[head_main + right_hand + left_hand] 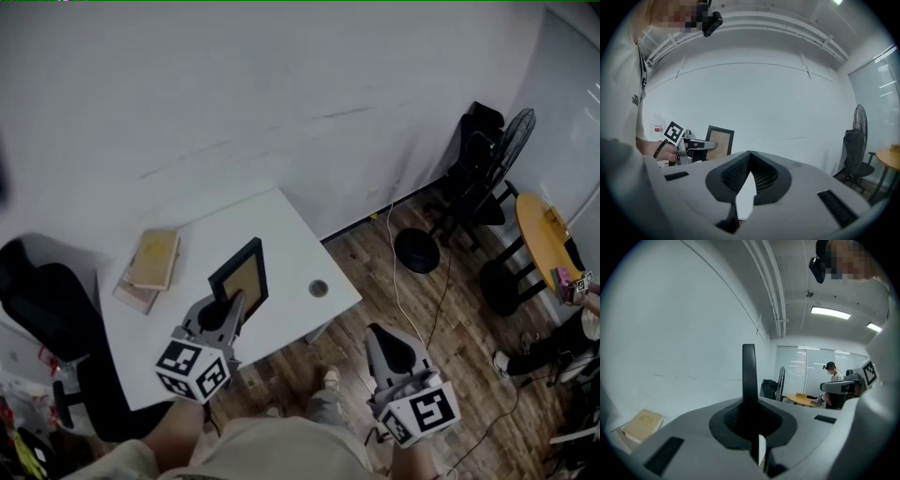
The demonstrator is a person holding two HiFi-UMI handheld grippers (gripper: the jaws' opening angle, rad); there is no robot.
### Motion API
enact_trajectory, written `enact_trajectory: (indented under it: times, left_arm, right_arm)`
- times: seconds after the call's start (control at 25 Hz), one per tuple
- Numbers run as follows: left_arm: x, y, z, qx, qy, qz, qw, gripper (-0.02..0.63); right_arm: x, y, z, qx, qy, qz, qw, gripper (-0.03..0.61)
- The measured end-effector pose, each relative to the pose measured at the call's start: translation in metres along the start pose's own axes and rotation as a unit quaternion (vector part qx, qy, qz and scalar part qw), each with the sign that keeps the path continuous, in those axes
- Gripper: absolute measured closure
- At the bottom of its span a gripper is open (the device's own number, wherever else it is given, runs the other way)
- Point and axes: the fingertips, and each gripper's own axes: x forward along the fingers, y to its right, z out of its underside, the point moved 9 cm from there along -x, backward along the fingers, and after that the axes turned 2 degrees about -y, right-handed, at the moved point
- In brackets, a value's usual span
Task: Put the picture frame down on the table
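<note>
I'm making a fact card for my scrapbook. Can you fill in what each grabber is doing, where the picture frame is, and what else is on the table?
Left gripper: shut on the picture frame, pinching its edge
Right gripper: shut, holding nothing
Picture frame: upright over the white table; whether it touches the top cannot be told
Also on table: stacked books near the left end, apart from the frame

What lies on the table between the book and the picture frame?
Nothing; the head view shows bare table between book and picture frame.
</note>
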Motion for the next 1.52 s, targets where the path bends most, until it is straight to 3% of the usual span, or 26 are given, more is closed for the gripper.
enact_trajectory:
  times: [0.36,0.76,1.12,1.28,1.52]
  left_arm:
    - [0.075,0.020,-0.011,-0.038,0.016,-0.023,0.9989,0.584]
    - [0.133,0.034,-0.018,-0.057,-0.002,-0.072,0.9958,0.584]
    - [0.175,0.041,0.007,-0.058,-0.044,-0.097,0.9926,0.584]
    - [0.187,0.037,0.018,-0.078,-0.056,-0.110,0.9893,0.584]
    - [0.200,0.015,0.028,-0.127,-0.078,-0.097,0.9840,0.584]
  right_arm:
    - [0.046,0.089,-0.003,-0.005,-0.007,-0.059,0.998,0.555]
    - [0.090,0.167,0.003,0.014,-0.006,-0.126,0.992,0.555]
    - [0.125,0.204,0.014,0.018,-0.008,-0.189,0.982,0.555]
    - [0.139,0.214,0.021,0.019,-0.017,-0.207,0.978,0.555]
    - [0.155,0.215,0.030,0.033,-0.038,-0.208,0.977,0.555]
